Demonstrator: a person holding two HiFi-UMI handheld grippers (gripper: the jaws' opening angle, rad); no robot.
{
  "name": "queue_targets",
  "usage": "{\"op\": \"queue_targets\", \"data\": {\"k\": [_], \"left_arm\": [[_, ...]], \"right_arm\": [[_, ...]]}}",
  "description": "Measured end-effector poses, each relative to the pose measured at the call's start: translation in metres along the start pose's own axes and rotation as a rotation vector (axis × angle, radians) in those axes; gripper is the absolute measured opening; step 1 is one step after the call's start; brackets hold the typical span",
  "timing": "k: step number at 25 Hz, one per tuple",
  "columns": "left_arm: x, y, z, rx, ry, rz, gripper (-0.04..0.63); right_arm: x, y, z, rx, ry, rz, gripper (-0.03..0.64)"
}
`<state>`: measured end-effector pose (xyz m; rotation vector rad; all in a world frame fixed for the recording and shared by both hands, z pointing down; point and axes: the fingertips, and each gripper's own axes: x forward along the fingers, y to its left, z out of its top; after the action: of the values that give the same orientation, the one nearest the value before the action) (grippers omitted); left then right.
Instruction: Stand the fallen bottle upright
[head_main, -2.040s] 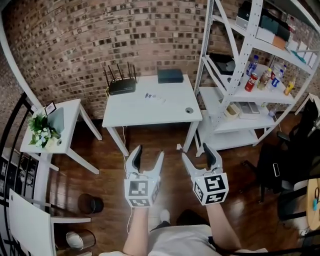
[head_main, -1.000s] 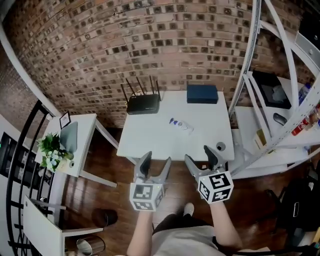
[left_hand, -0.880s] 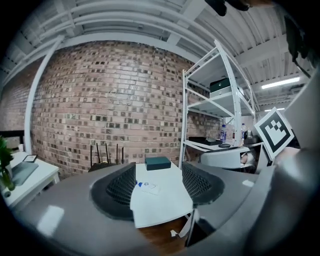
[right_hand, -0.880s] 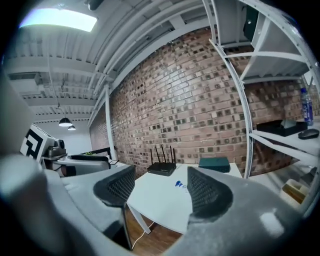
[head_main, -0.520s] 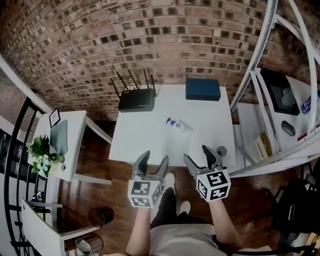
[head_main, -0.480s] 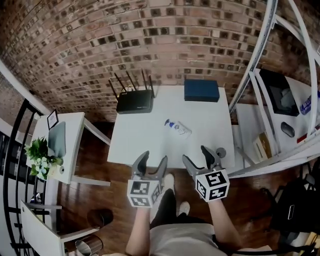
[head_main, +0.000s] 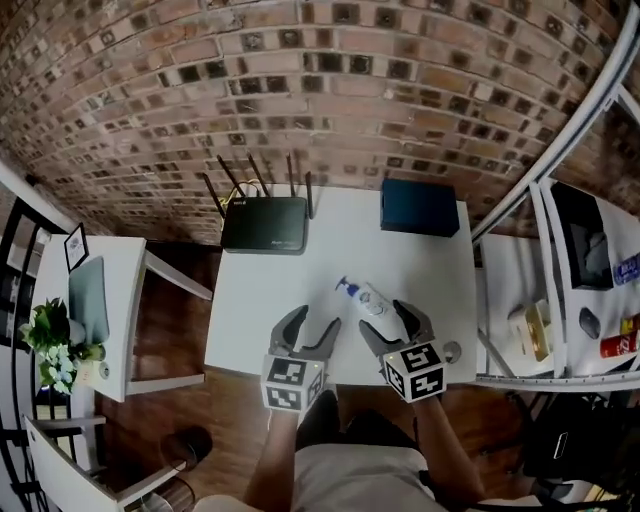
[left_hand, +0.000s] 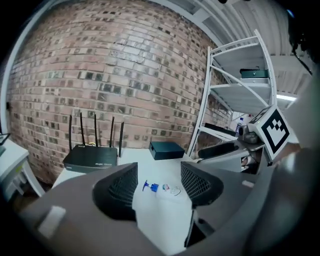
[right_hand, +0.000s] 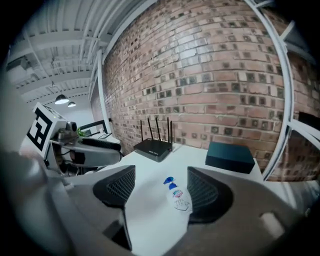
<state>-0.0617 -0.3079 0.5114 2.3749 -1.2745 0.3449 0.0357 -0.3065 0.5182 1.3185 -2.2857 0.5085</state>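
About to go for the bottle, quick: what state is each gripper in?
Left gripper: open, holding nothing.
Right gripper: open, holding nothing; the bottle lies on its side ahead of it, not gripped.

I record a brick wall (head_main: 300, 90) at the back. Against it stands a white table (head_main: 270, 290) bearing a black router (head_main: 264, 224) and a dark box (head_main: 419, 208). To its left stands a smaller white side table (head_main: 120, 300) with a plant (head_main: 50, 345), and to its right white metal shelving (head_main: 560, 140). The floor (head_main: 175, 335) is dark wood.
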Motion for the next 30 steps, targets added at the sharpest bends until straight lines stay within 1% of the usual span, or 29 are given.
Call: {"op": "queue_targets", "data": {"k": [2,4,5,7,9,10,13,16,18,21,25,30], "left_arm": [[0.018,0.016,-0.008,-0.015,0.029,-0.017,0.291],[0.035,0.033,-0.016,-0.032,0.062,-0.023,0.290],[0.040,0.039,-0.024,-0.047,0.086,-0.022,0.290],[0.046,0.044,-0.043,-0.076,0.145,-0.026,0.290],[0.054,0.047,-0.056,-0.081,0.193,-0.039,0.290],[0.060,0.050,-0.058,-0.080,0.206,-0.043,0.290],[0.074,0.063,-0.057,-0.109,0.216,-0.041,0.288],[0.077,0.069,-0.068,-0.146,0.245,-0.036,0.287],[0.081,0.077,-0.074,-0.159,0.263,-0.021,0.287],[0.083,0.089,-0.081,-0.202,0.265,0.010,0.287],[0.085,0.100,-0.093,-0.227,0.282,0.035,0.287],[0.090,0.102,-0.099,-0.272,0.282,0.036,0.284]], "right_arm": [[0.022,-0.003,-0.007,-0.019,0.048,-0.005,0.308],[0.042,-0.010,-0.014,-0.050,0.097,-0.018,0.283],[0.051,-0.013,-0.018,-0.056,0.125,-0.021,0.281],[0.064,-0.019,-0.029,-0.033,0.166,-0.017,0.280],[0.080,-0.026,-0.035,-0.009,0.189,0.003,0.279],[0.092,-0.030,-0.036,-0.014,0.200,0.016,0.278],[0.124,-0.038,-0.041,-0.058,0.251,0.051,0.261],[0.143,-0.036,-0.051,-0.074,0.301,0.088,0.247],[0.156,-0.032,-0.056,-0.091,0.331,0.117,0.244],[0.173,-0.027,-0.064,-0.110,0.367,0.153,0.242],[0.192,-0.021,-0.069,-0.110,0.414,0.176,0.242],[0.208,-0.020,-0.078,-0.119,0.473,0.186,0.242]]}}
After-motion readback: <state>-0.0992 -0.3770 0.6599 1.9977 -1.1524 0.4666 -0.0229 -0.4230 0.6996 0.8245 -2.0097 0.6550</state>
